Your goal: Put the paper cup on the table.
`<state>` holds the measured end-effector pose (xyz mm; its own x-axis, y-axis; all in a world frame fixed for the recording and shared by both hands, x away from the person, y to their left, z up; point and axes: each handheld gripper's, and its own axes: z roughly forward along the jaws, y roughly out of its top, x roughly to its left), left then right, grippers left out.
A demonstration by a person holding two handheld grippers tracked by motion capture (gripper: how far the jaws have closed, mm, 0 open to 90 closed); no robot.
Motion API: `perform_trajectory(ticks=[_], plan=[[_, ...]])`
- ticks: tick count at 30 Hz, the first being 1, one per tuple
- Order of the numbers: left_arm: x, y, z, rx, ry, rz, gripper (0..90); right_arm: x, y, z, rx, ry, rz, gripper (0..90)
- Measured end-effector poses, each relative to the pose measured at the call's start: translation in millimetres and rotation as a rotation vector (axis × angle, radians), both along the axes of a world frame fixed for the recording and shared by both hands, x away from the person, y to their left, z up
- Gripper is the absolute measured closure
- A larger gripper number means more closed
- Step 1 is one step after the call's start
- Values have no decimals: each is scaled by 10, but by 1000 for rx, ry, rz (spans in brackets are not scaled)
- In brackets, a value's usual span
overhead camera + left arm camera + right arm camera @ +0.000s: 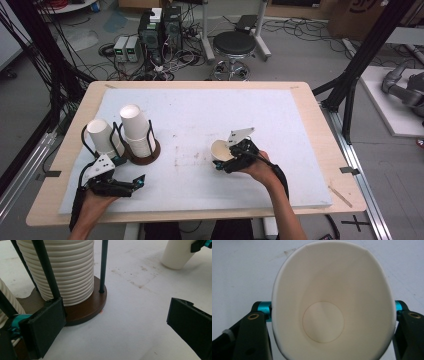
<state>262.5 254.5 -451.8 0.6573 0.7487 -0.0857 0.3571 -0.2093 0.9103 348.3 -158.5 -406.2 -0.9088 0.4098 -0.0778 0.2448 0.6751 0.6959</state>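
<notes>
Your right claw [225,159] is clamped on a single paper cup [220,150], its two jaws pressing the walls from either side hard enough to squeeze the rim into an oval, as the right gripper view shows. The cup's mouth faces the camera there, its round bottom plainly seen and nothing inside. From above, the cup sits at the middle of the tabletop [310,105], at or just above the white mat [225,115] — whether its base touches down cannot be told.

Your left claw [131,184] stands open and holds nothing. In the left gripper view, one jaw sits close against the brown wooden base [87,307] of the cup holder, the other well out over bare mat. Above that base rises a ribbed stack of cups [67,270], penned by thin black rods [103,267].

Farther left in the high view stands a second stack [101,136] in its own wire frame, just beside the first stack [136,131].

By the look of it, one cup has been separated from the stacks and is in hand — the job appears barely begun, with both stacks full and the cup yet to be let go.
</notes>
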Motion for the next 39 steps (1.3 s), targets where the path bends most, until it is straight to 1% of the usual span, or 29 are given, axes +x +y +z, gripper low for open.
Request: perform_trajectory(ticks=[3,5,6,13,19,21,22,24,26,27,28,33,38,39], plan=[[0,0,0,0,-1,0,18,0,30,-18,-15,1,0,314],[-1,1,0,0,-1,1,18,4,35,-18,-15,-5,4,314],[0,1,-1,-1,-1,1,18,3,45,-20,-15,1,2,313],[1,1,-1,-1,1,0,18,9,51,-23,-14,2,3,304],[1,1,-1,-1,1,-2,18,15,61,-32,-15,0,4,253],[1,1,-1,-1,1,-2,18,17,67,-39,-9,5,5,219],[0,1,-1,-1,0,-2,18,22,73,-48,-5,9,1,181],[0,1,-1,-2,0,-3,18,27,73,-56,7,17,-8,140],[1,4,-1,-3,2,-5,18,28,66,-60,18,15,-14,138],[1,3,-1,-5,1,-3,18,27,61,-58,20,24,-15,137],[2,3,-2,-5,2,-3,18,24,53,-57,27,23,-18,136],[2,2,-1,-5,2,-4,18,27,11,-45,57,31,-11,134],[2,3,-2,-7,3,-3,18,6,-11,-49,62,40,-13,134],[2,3,-2,-7,3,-3,18,4,-20,-53,63,35,-10,134]])
